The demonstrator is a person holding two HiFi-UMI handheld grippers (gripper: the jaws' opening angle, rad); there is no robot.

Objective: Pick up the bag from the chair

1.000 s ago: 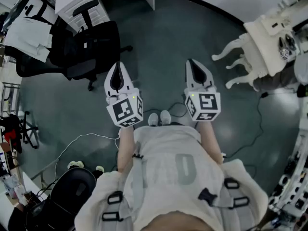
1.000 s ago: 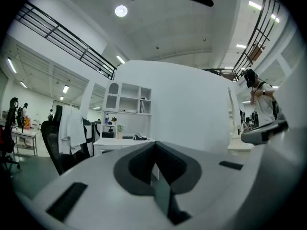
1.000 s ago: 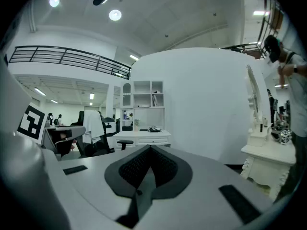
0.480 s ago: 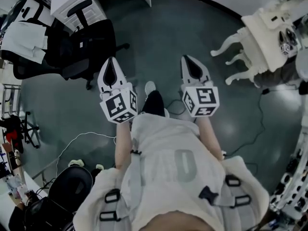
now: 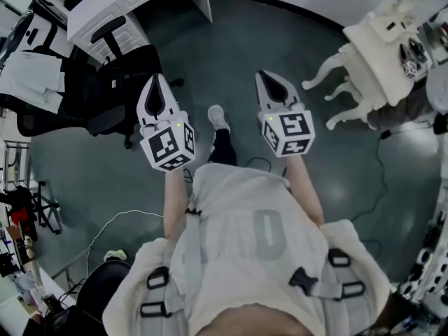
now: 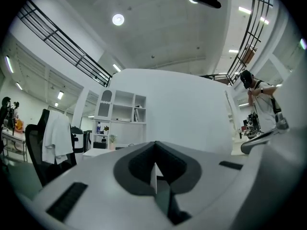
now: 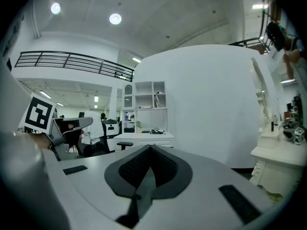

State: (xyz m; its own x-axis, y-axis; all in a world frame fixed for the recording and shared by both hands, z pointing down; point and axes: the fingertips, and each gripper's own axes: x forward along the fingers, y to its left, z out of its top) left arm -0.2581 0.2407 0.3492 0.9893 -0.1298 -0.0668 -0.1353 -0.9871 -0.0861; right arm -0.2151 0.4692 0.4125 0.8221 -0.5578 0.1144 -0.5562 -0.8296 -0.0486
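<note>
The bag point(image 5: 106, 89), black and slumped with a small pale tag on it, lay on the black office chair point(image 5: 106, 29), just left of the left tool point(image 5: 155, 84) and lower. The left tool and the right tool point(image 5: 266, 80) were both pressed together, empty, above the dark floor point(image 5: 231, 40).

floor point(image 5: 238, 47): dark, glossy | standing on it: black office chair point(image 5: 108, 103); white desk point(image 5: 129, 4); white carved table point(image 5: 371, 51)

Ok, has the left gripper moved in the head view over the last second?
Yes. The left gripper has moved up and left in the view, closing most of its gap to the black office chair.
</note>
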